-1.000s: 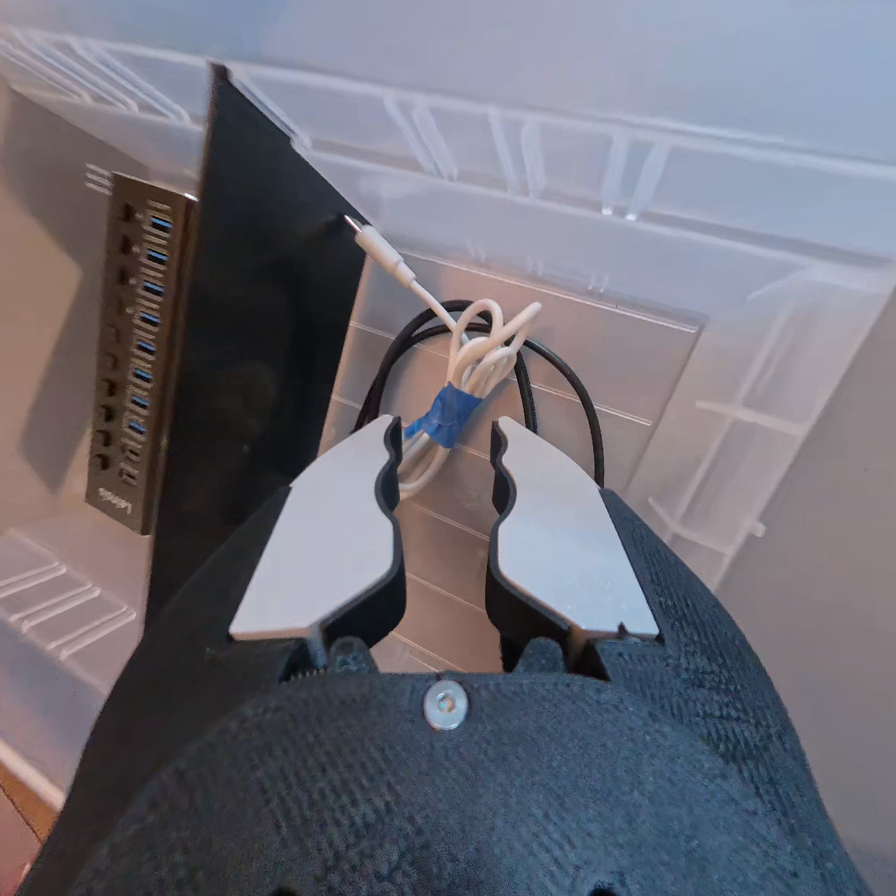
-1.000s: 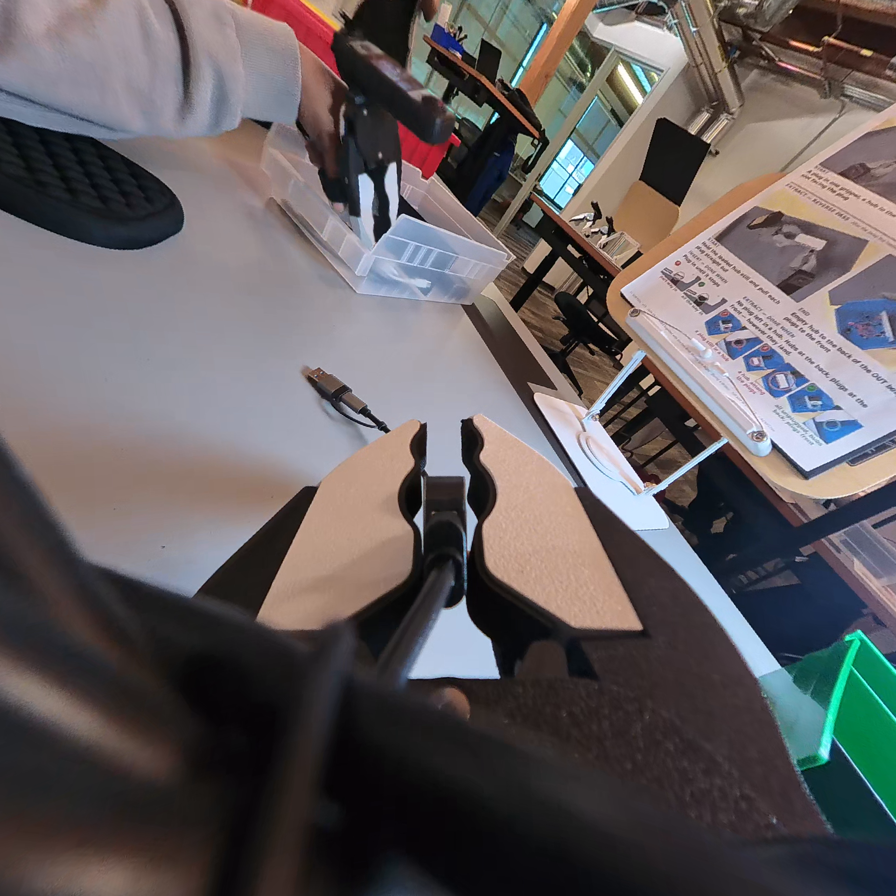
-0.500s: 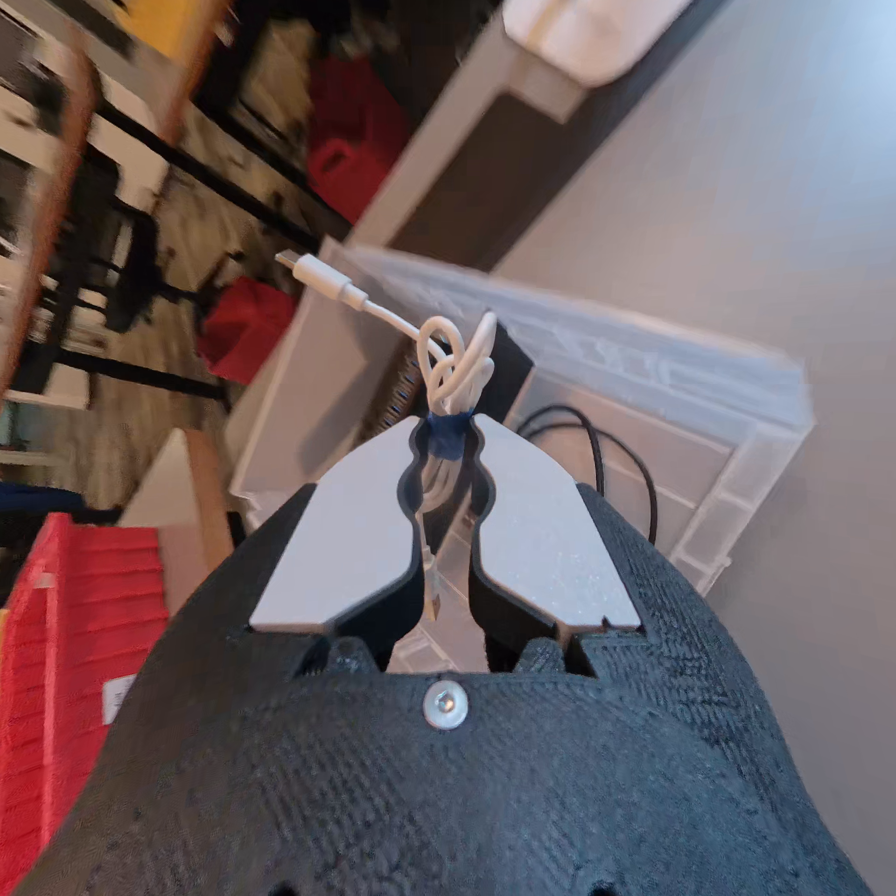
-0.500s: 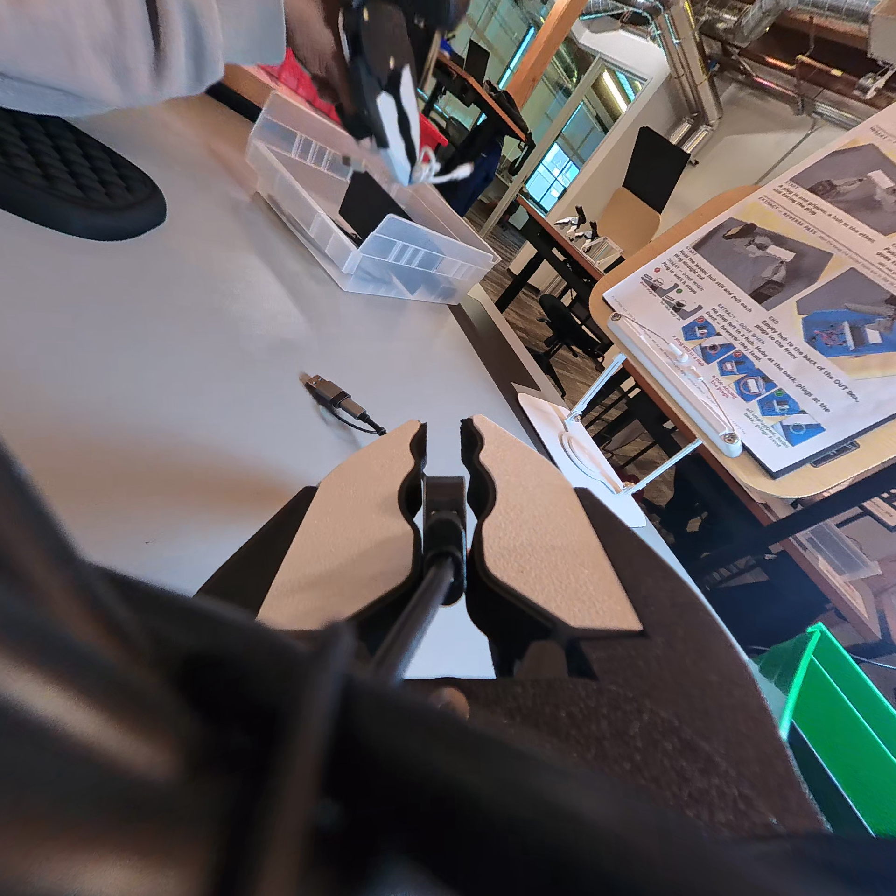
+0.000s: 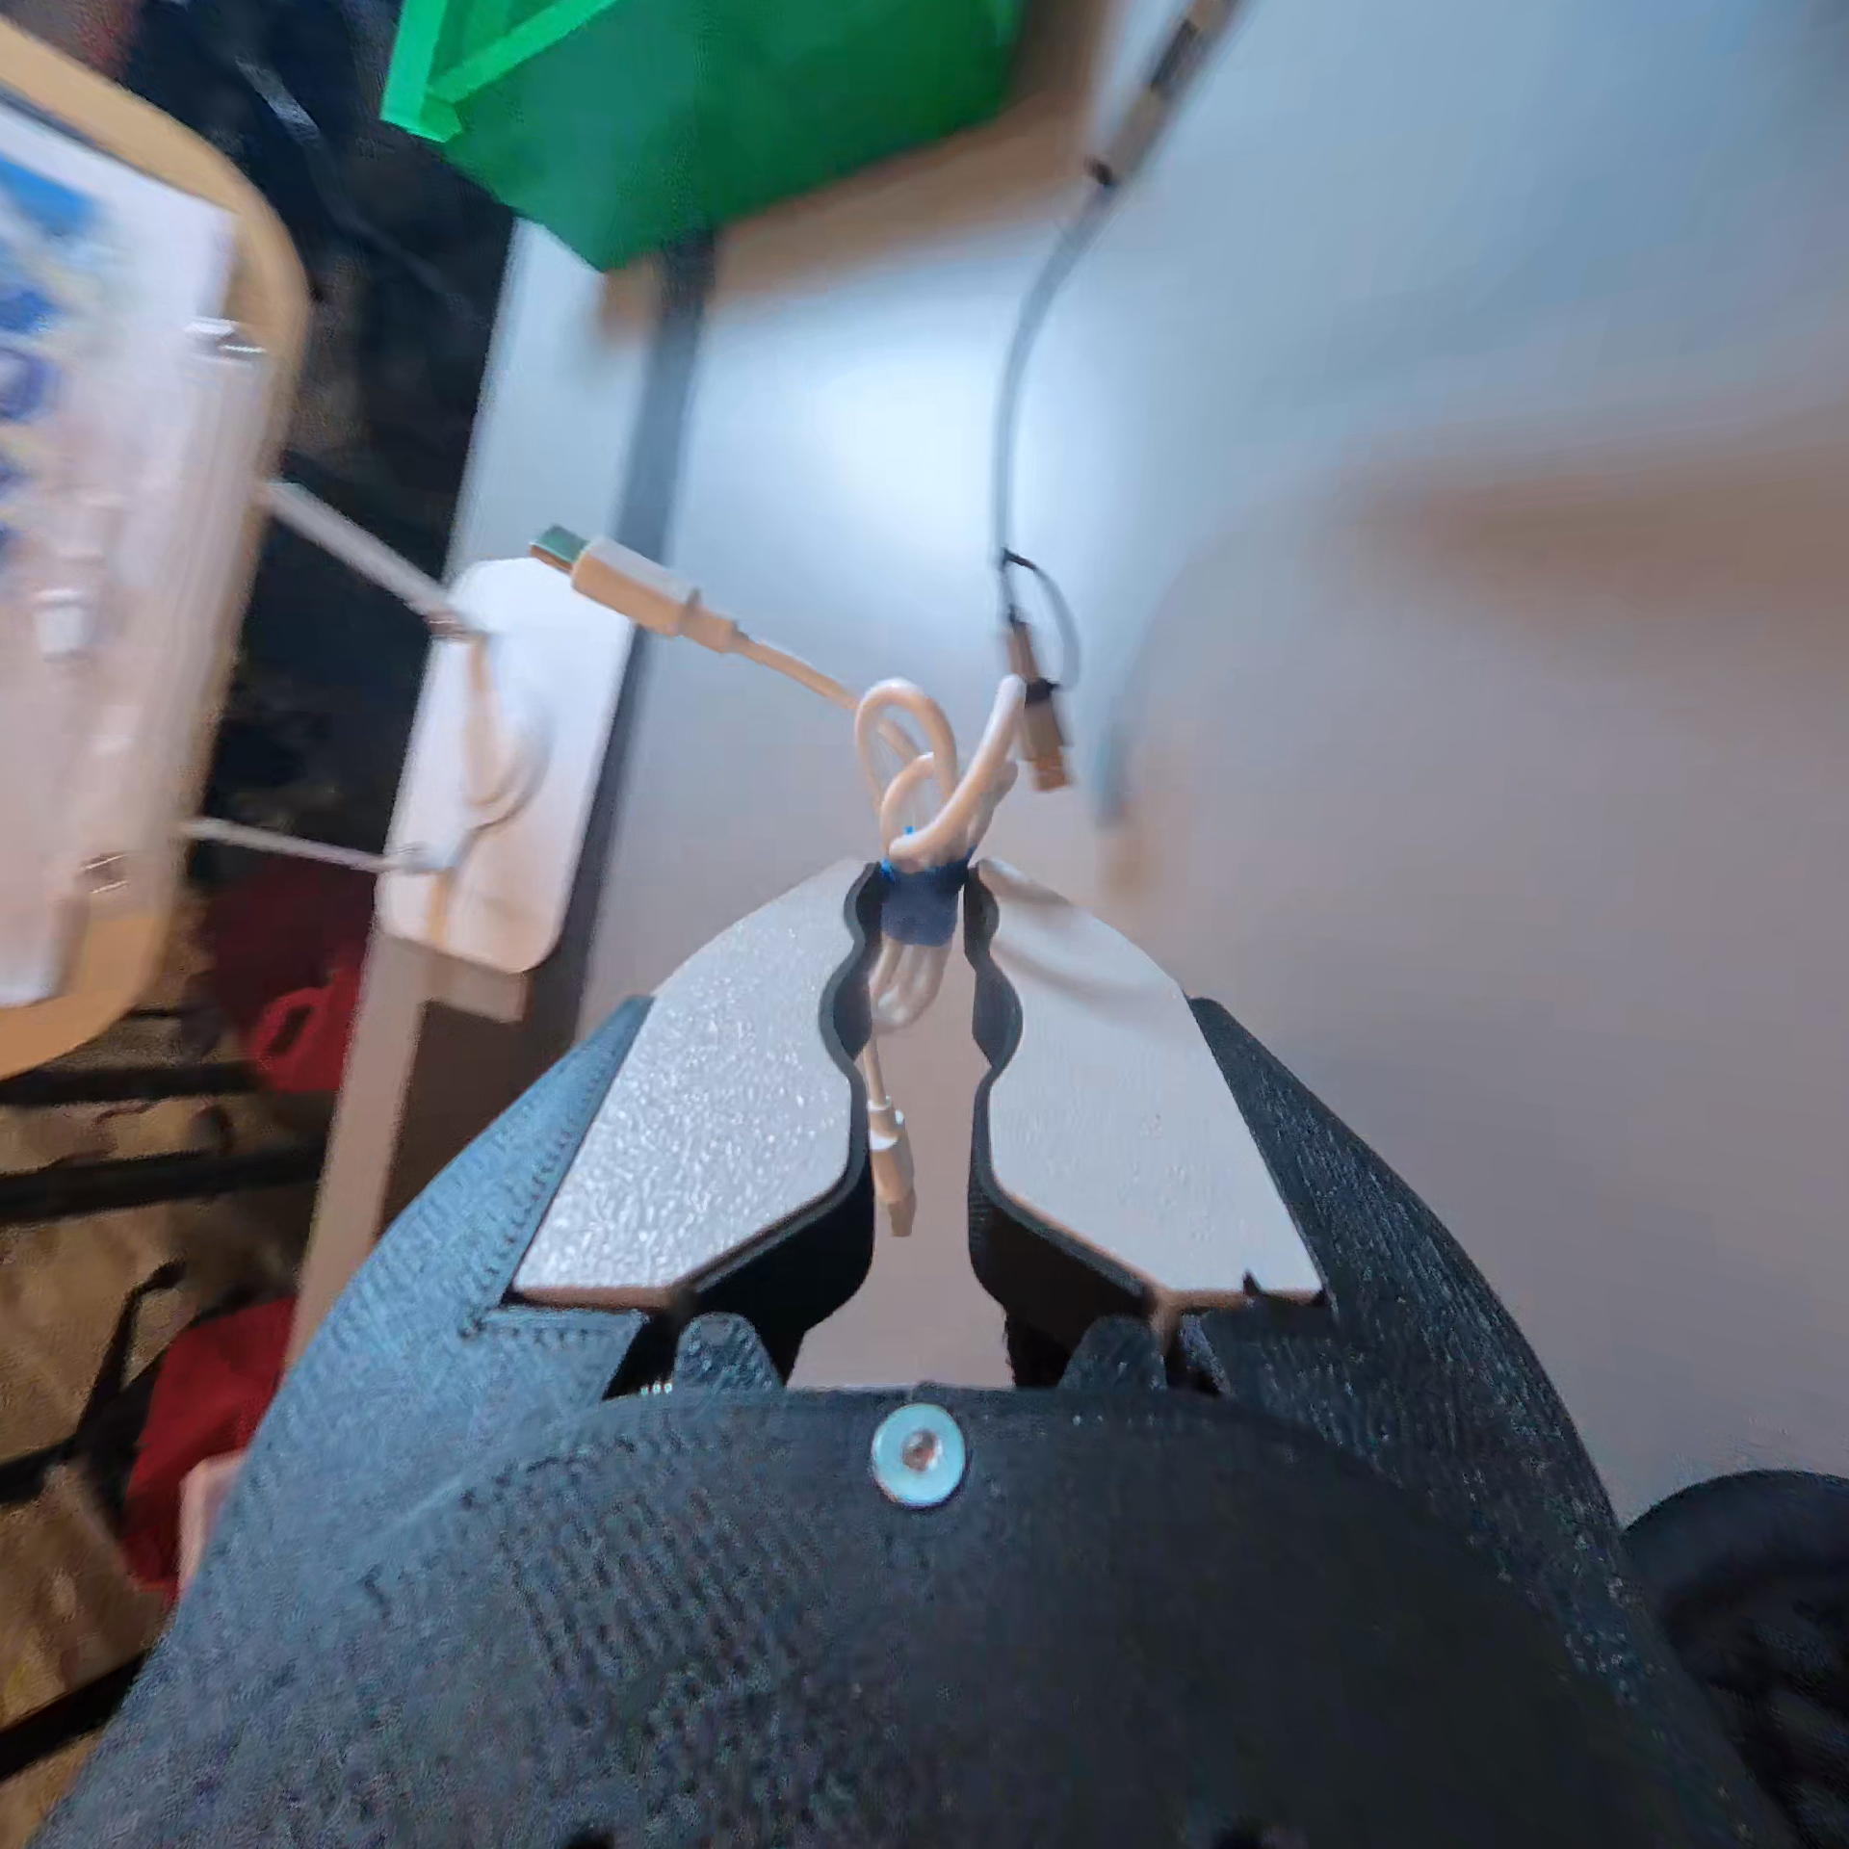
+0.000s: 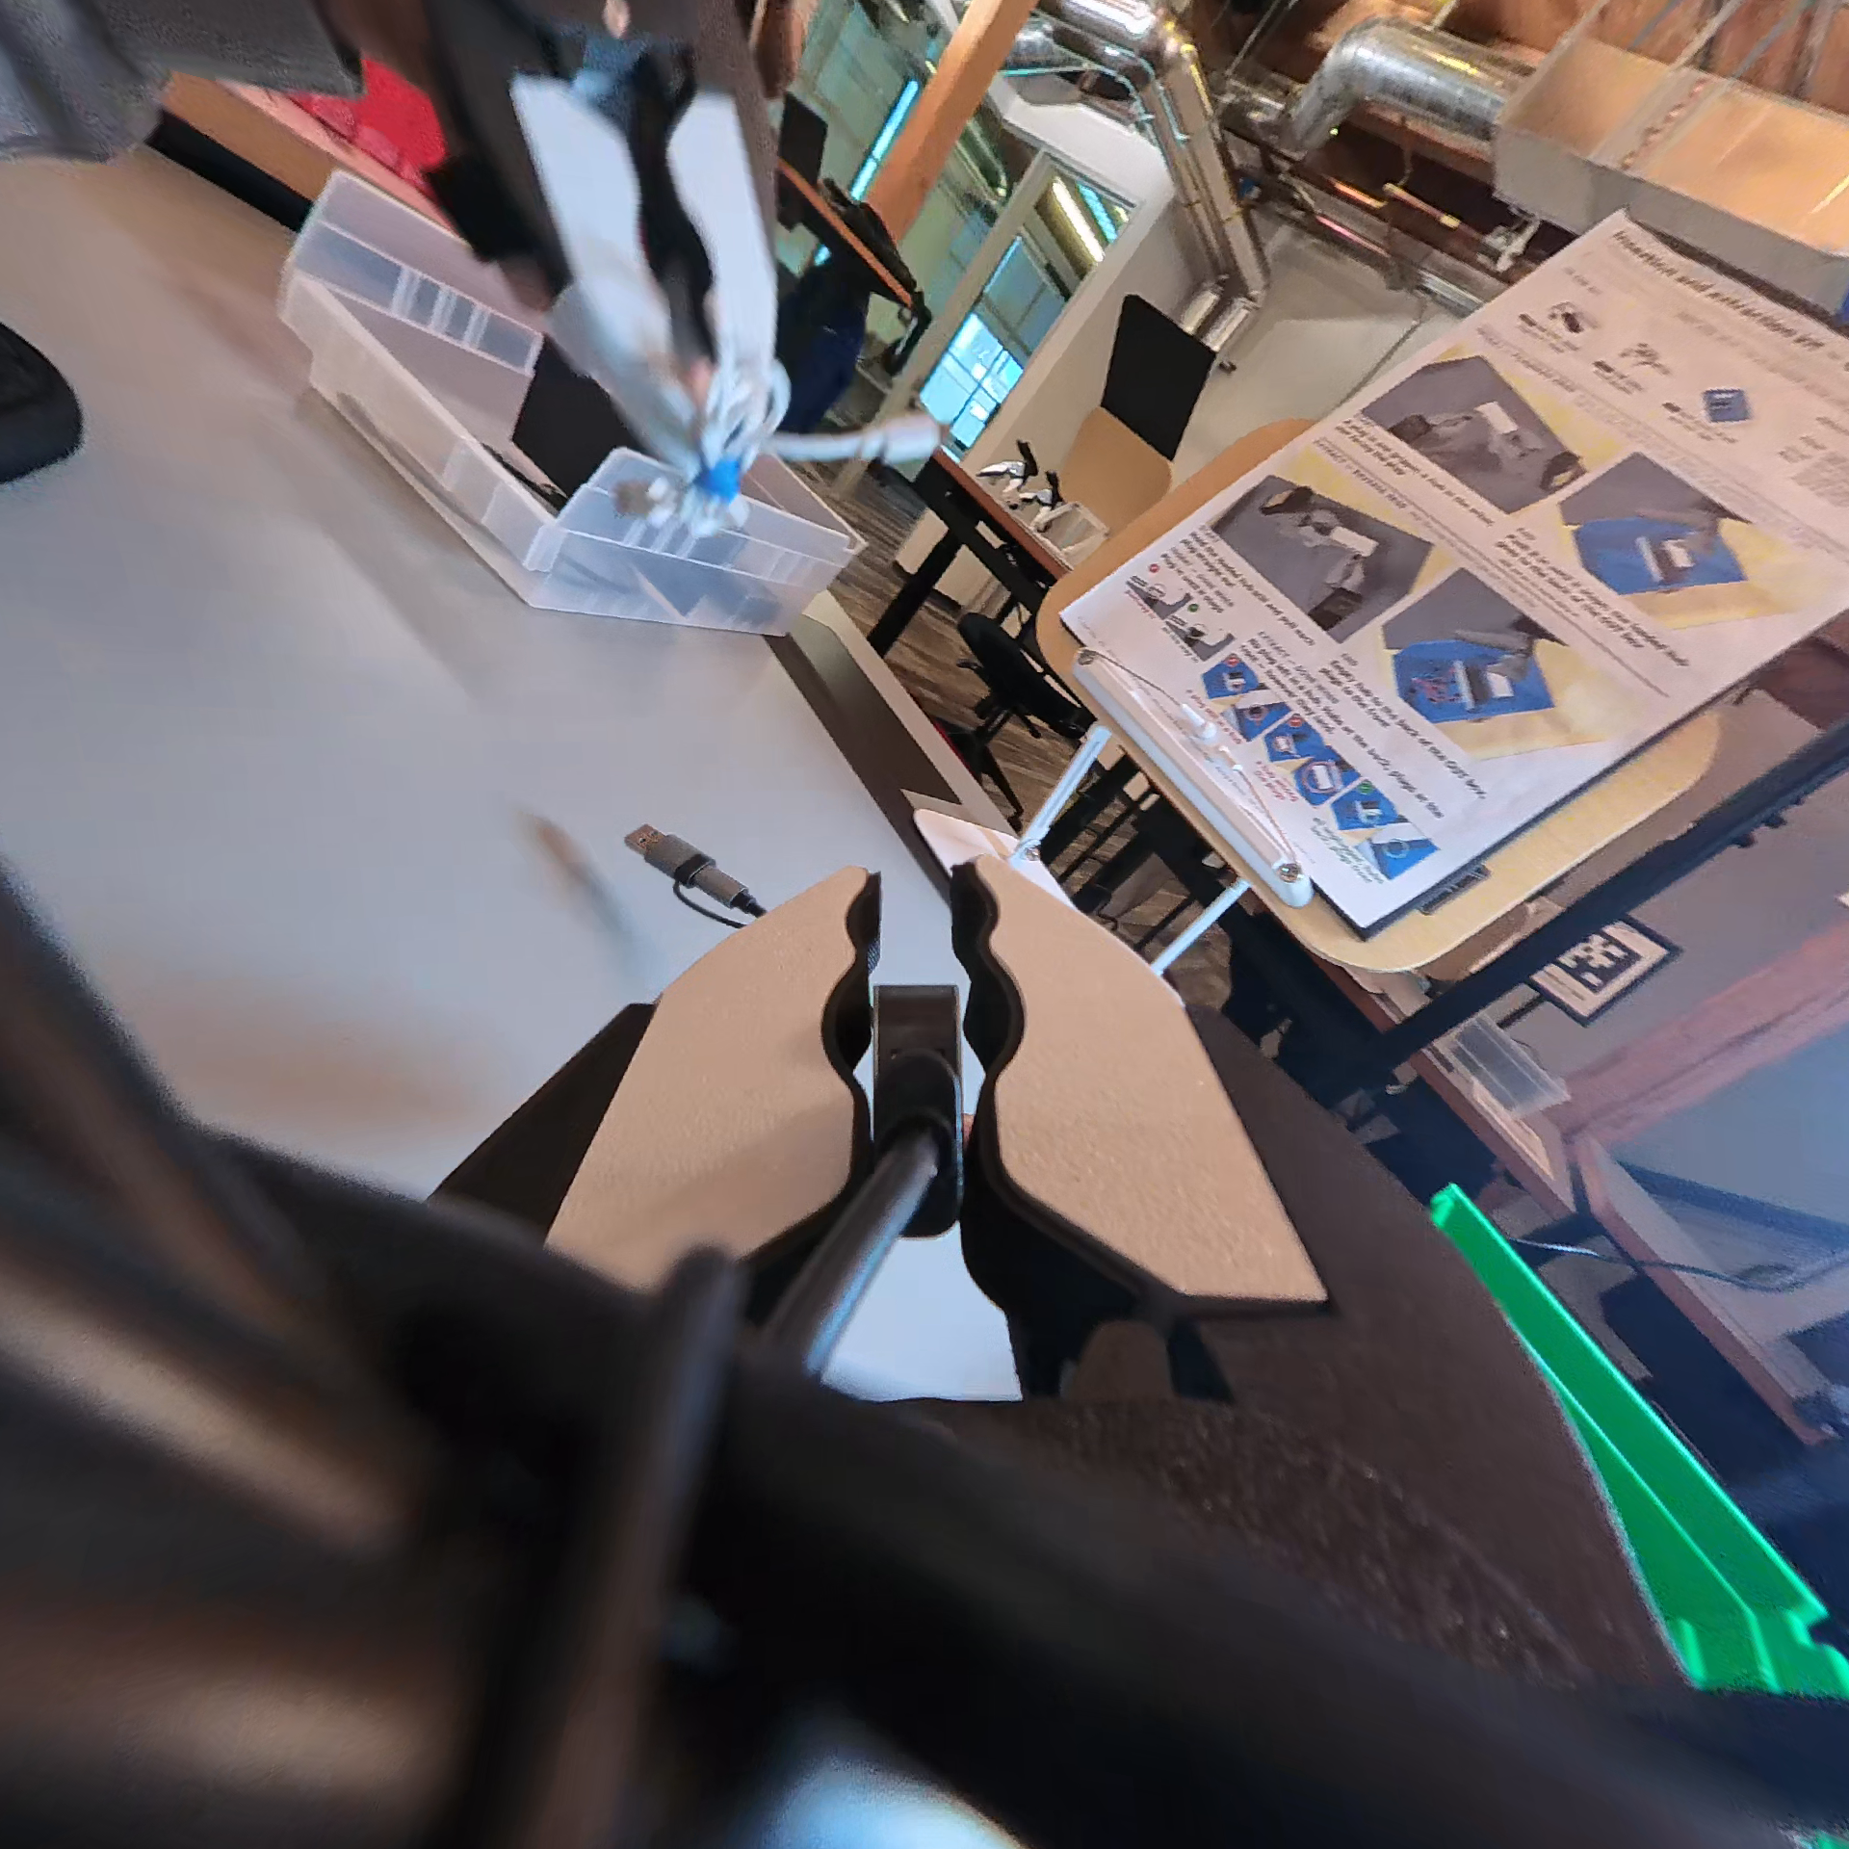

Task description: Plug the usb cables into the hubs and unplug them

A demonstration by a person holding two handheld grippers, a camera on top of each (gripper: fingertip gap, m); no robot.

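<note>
- Left gripper [image 5: 918, 880] clamped on a coiled white USB-C cable [image 5: 905, 790] at its blue tape band [image 5: 915, 905], held in air above the grey table [image 5: 1401, 700].
- Right gripper [image 6: 915, 880] jaws closed on a black cable plug [image 6: 912, 1031], low over the table.
- Grey USB adapter [image 6: 685, 865] lies on the table just beyond the right gripper.
- Clear plastic bin [image 6: 640, 580] farther back.

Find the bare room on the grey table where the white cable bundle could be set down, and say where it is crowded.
Widest free patch: the grey table between the clear plastic bin and the black USB cable's plug. Crowded: the bin, holding black hubs, and the edge strip by the white stand base. The left gripper grips the white cable bundle; the right gripper holds the black cable.
</note>
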